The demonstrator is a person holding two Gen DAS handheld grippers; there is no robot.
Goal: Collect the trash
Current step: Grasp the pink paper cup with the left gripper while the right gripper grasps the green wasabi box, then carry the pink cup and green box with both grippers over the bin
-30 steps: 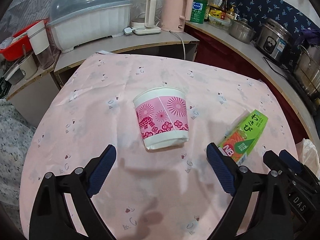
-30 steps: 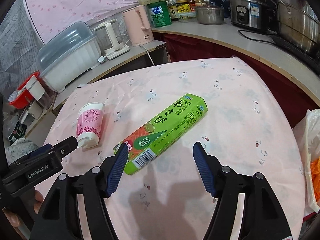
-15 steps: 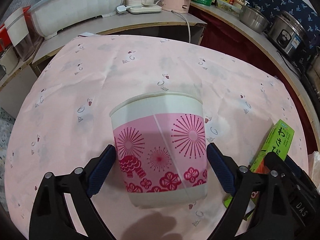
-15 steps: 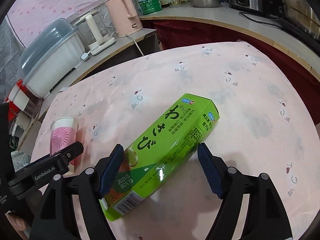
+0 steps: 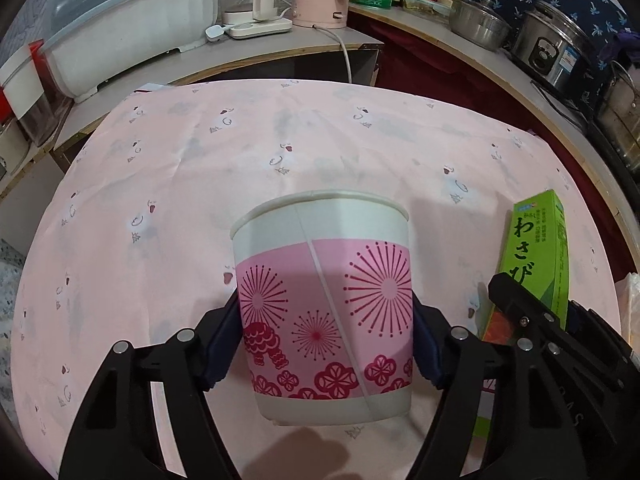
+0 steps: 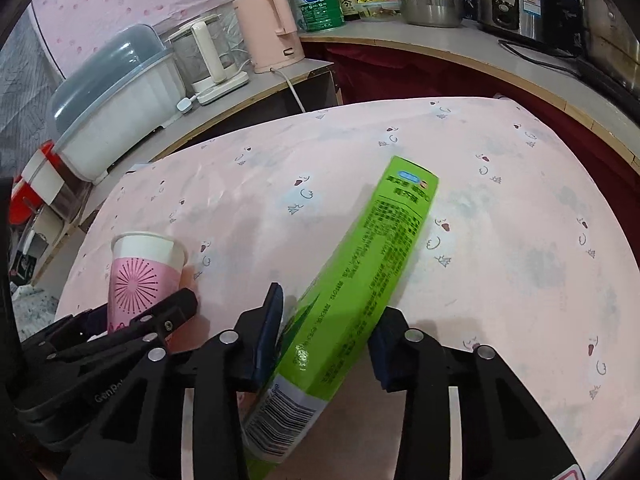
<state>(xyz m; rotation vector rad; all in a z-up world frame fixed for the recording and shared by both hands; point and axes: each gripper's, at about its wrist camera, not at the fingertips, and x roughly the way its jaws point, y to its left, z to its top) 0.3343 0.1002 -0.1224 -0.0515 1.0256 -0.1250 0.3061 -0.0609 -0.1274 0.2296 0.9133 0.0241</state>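
Cup [image 5: 324,308] centre frame, clamped by left hand-held gripper [image 5: 325,340]; green carton [image 6: 352,292] clamped by right hand-held gripper [image 6: 326,332], long axis toward upper right; both off tabletop [image 6: 520,240]?

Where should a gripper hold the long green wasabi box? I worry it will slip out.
Across the narrow width near the barcode end, coming from that end along its length. The green cardboard wasabi box has flat parallel long sides, and the right gripper already pinches it there, tilted.

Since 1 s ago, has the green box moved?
Yes. The green box has swung on the pink tablecloth: its far end now points away from the camera, and the right hand-held gripper clamps it.
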